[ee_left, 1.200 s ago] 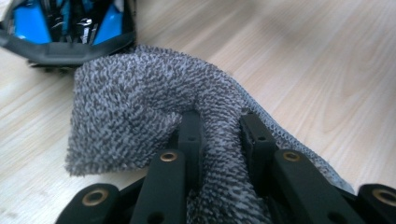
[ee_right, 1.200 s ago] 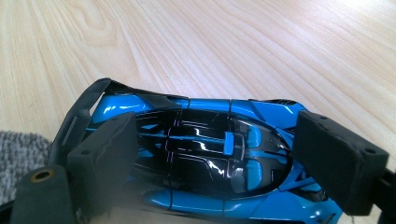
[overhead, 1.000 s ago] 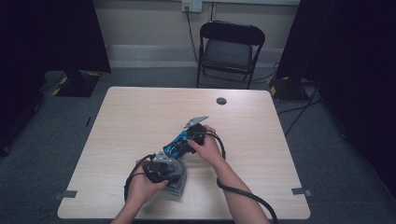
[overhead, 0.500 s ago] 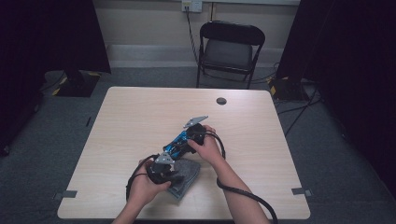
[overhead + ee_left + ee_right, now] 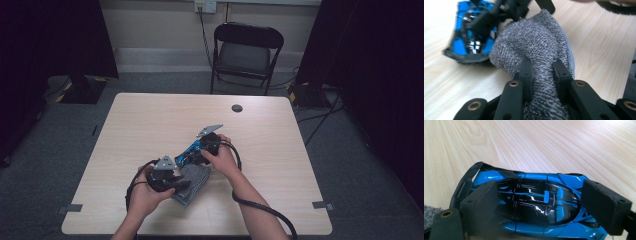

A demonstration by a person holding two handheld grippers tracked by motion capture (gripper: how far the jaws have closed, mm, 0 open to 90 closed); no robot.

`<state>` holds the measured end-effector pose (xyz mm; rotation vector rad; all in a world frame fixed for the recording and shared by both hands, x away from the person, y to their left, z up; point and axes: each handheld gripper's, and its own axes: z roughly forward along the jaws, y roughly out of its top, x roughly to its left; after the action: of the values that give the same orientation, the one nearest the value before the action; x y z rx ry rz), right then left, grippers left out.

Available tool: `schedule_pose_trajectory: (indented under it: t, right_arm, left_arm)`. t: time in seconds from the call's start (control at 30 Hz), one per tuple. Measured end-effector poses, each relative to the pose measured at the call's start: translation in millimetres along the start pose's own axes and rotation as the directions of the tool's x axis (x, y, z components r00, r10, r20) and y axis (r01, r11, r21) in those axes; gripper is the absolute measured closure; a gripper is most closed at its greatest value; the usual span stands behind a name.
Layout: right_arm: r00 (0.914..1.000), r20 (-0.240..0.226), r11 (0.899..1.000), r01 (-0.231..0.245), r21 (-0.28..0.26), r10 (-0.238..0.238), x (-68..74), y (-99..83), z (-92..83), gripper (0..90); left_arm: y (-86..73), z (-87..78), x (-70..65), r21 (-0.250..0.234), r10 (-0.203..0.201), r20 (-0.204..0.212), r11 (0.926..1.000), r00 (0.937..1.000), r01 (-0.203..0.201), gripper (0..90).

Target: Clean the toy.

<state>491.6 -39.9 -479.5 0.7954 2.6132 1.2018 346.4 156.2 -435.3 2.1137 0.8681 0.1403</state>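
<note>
Wiping this blue toy car (image 5: pixel 534 205) goes best if you keep it pinned: your right gripper (image 5: pixel 544 205) has its jaws clamped across the car's body, near the middle of the table (image 5: pixel 150 115). Your left gripper (image 5: pixel 541 75) is closed on a bunched fold of the grey cloth (image 5: pixel 536 47), just near and left of the car, apparently touching its tail, though the view is blurred there. Bring the cloth lightly over the bodywork and leave the right hand steady.

left gripper (image 5: pixel 172 181) | raised (slightly) | grey cloth (image 5: pixel 536 47) | lifted, bunched toward blue toy car (image 5: pixel 189 152)
</note>
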Motion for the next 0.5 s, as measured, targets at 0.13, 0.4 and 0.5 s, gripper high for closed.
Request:
schedule_pose_trajectory:
  t: [0.13,0.4,0.5]
  right_arm:
    - [1.0,0.001,1.0,0.001,-0.002,-0.001,0.0,-0.3,-0.1,14.0]
    - [1.0,0.001,1.0,-0.001,-0.003,0.001,0.0,-0.4,-0.1,13.9]
    - [1.0,0.001,1.0,-0.002,-0.002,0.002,0.0,-0.2,0.0,14.0]
  left_arm:
    - [-0.1,-10.7,8.8,-0.027,-0.018,-0.024,0.9995,0.9995,0.018,73.1]
    - [-4.1,-29.7,27.2,-0.085,-0.067,-0.071,0.9945,0.9952,0.061,73.1]
    - [-6.4,-37.4,34.0,-0.112,-0.095,-0.09,0.9901,0.9915,0.084,73.1]
